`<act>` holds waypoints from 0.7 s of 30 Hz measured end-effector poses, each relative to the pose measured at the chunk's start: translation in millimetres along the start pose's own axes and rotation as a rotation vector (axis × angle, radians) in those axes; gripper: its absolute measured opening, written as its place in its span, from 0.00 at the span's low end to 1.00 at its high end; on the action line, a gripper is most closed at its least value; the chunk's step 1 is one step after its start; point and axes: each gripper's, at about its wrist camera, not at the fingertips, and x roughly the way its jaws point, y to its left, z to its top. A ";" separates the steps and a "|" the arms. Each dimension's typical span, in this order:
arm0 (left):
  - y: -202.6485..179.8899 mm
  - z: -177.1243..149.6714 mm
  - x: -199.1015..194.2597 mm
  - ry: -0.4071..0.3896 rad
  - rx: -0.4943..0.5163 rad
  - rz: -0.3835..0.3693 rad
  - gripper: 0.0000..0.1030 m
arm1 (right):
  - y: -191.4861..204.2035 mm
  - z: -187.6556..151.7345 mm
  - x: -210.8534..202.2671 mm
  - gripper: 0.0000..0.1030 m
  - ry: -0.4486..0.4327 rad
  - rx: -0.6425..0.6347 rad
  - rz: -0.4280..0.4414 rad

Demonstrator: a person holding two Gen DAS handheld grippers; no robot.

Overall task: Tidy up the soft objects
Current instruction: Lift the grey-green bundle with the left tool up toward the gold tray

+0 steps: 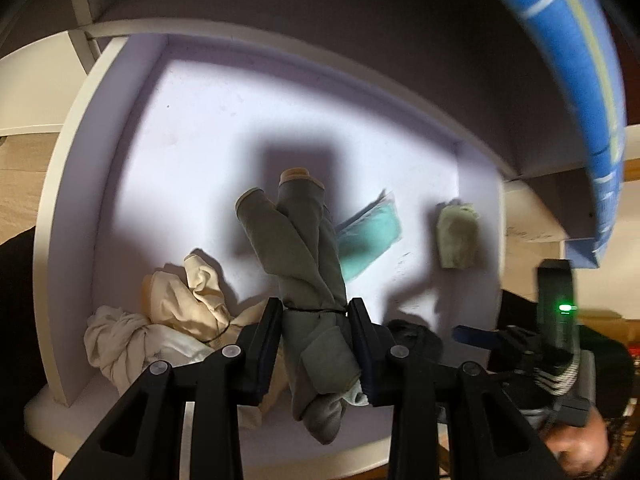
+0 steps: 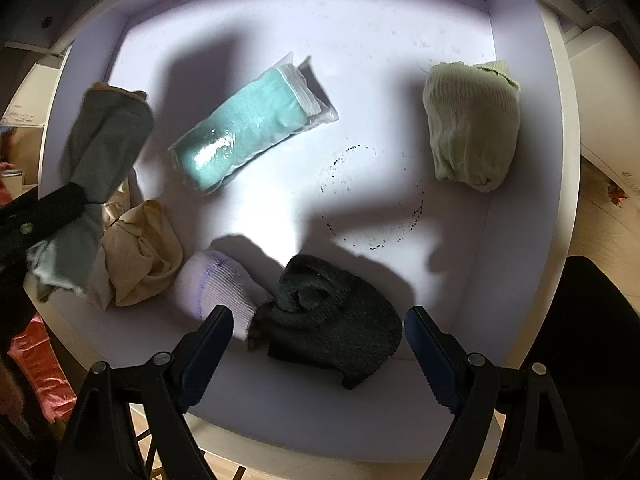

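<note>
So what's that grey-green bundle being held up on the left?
The grey-green bundle looks like rolled or folded socks of soft knit, with a paler lining showing at one end. The left gripper has its fingers shut on its middle, holding it lifted above the white tray, over the beige cloth. Nothing else visibly touches it.

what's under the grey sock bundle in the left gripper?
The grey sock bundle hangs clamped in the left gripper, clear of the white tray floor. Below it lies the beige cloth, which it partly covers. Anything beneath that cloth is hidden.
</note>
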 end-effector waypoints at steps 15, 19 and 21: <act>-51.2 -3.3 -106.9 -0.121 0.160 -0.203 0.32 | 2.9 4.9 3.8 0.86 0.003 0.000 -0.002; -69.1 -6.4 -136.7 -0.157 0.216 -0.245 0.32 | 2.8 3.2 4.1 0.86 0.003 0.003 -0.007; -77.3 -6.8 -147.2 -0.170 0.230 -0.275 0.32 | 3.4 2.7 4.8 0.86 0.005 0.006 -0.008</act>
